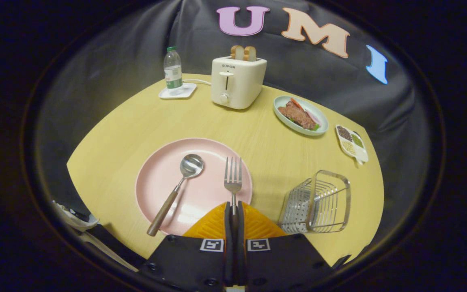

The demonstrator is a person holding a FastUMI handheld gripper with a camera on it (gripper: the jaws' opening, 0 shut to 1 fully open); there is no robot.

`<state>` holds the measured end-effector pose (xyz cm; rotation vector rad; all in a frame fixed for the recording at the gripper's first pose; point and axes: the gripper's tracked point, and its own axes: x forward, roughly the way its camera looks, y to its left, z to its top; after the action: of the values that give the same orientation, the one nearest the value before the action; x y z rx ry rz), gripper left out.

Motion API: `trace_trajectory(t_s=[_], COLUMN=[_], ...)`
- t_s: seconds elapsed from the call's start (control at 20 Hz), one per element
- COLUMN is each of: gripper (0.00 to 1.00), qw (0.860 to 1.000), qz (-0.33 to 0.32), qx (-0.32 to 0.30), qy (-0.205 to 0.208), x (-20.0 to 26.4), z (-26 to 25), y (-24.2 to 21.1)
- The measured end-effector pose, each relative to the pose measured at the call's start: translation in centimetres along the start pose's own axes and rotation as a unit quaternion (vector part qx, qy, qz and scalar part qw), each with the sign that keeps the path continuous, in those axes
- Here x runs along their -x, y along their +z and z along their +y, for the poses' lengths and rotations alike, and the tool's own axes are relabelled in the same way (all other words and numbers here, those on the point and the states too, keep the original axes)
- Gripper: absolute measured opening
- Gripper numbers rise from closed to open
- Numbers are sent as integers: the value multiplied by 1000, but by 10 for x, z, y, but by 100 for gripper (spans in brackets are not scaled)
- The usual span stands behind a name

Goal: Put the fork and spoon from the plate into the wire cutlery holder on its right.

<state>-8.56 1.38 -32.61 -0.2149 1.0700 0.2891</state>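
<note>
Pale wood tabletop (107, 138) against black cloth. On the near pink plate (156, 178), a wooden-handled spoon (176, 190) lies left; the tool (233, 211) clamps the steel fork's (233, 178) handle. Wire cutlery holder (318, 202) stands right.

Bare table (265, 142) between pink plate (156, 178) and wire holder (316, 202) passable; holder's open top unobstructed.

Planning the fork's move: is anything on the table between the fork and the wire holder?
Nothing visible. The claw is shut on the fork, over the pink plate. Only bare table lies between it and the wire holder. The spoon lies on the fork's other side.
</note>
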Motion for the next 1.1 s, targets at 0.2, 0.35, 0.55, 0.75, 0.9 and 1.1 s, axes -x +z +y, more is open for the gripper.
trace_trajectory(t_s=[0.2,0.35,0.55,0.75,0.9,1.1], gripper=[7,7,8,8,8,8], qw=[1000,1000,999,999,998,995], qz=[4,8,23,31,48,71], qx=[3,3,23,33,39,67], qy=[8,14,15,9,9,6], x=[21,31,45,51,54,56], z=[-21,-37,-67,-95,-113,-128], y=[8,10,6,8,1,-14])
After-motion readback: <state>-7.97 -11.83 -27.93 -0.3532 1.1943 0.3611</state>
